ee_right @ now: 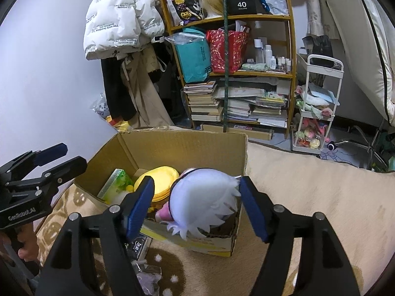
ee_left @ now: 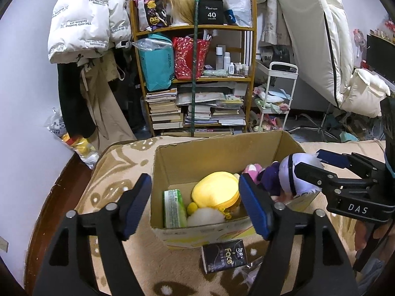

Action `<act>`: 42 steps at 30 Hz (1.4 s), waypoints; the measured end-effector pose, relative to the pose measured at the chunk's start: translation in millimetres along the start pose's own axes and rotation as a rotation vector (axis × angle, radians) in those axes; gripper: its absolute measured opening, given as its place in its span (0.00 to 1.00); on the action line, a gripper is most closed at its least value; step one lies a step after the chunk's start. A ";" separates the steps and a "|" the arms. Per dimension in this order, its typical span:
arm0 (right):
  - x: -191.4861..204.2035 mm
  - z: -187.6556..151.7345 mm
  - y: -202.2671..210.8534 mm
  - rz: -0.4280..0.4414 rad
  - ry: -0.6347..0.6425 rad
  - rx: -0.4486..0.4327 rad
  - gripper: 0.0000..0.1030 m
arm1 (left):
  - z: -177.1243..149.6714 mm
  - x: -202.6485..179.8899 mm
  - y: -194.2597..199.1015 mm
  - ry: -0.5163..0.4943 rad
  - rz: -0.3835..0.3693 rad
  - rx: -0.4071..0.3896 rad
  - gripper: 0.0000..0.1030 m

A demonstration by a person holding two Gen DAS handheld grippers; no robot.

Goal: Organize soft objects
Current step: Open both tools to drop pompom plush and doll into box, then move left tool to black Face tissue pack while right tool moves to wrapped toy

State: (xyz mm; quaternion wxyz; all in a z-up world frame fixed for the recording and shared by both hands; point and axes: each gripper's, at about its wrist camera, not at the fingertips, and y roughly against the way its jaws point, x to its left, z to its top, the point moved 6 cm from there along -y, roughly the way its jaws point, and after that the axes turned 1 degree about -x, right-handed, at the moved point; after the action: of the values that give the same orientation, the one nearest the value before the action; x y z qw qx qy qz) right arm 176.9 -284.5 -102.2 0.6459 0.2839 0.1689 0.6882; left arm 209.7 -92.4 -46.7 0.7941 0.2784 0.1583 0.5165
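An open cardboard box [ee_left: 222,153] [ee_right: 187,148] stands on a beige patterned blanket [ee_left: 118,167]. Inside lie a yellow plush pouch [ee_left: 214,190] [ee_right: 160,180], a green tissue pack [ee_left: 174,208] [ee_right: 116,185], a white pompom [ee_left: 205,217] and a pink plush [ee_left: 253,170]. A white-haired doll in purple [ee_right: 207,202] [ee_left: 284,175] rests over the box's right corner. My right gripper [ee_right: 196,207] [ee_left: 307,160] brackets the doll's head, with a gap at the left pad, so it is open. My left gripper [ee_left: 196,207] [ee_right: 75,154] hovers open over the box's front, holding nothing.
A black "Face" tissue packet [ee_left: 223,255] and crumpled plastic lie on the blanket before the box. Behind stand a crowded wooden bookshelf [ee_left: 197,74], hanging jackets [ee_left: 81,24], a white trolley [ee_left: 276,93] and a leaning mattress [ee_left: 321,37].
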 end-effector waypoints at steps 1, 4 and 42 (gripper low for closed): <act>1.3 -0.7 1.2 -0.001 0.001 0.003 0.74 | -0.5 0.0 2.4 -0.001 0.005 0.001 0.76; 1.8 -1.0 4.1 -0.001 -0.002 0.001 0.82 | -2.8 -0.2 10.1 -0.006 0.014 0.000 0.79; 39.5 -76.5 28.0 -0.003 0.041 0.213 0.96 | -74.5 18.3 34.8 0.055 0.004 0.220 0.88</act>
State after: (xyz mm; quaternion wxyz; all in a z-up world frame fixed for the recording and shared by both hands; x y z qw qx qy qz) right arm 107.9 -238.3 -138.5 0.6094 0.3366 0.2546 0.6712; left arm 151.7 -44.2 -84.2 0.7530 0.3499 0.2351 0.5052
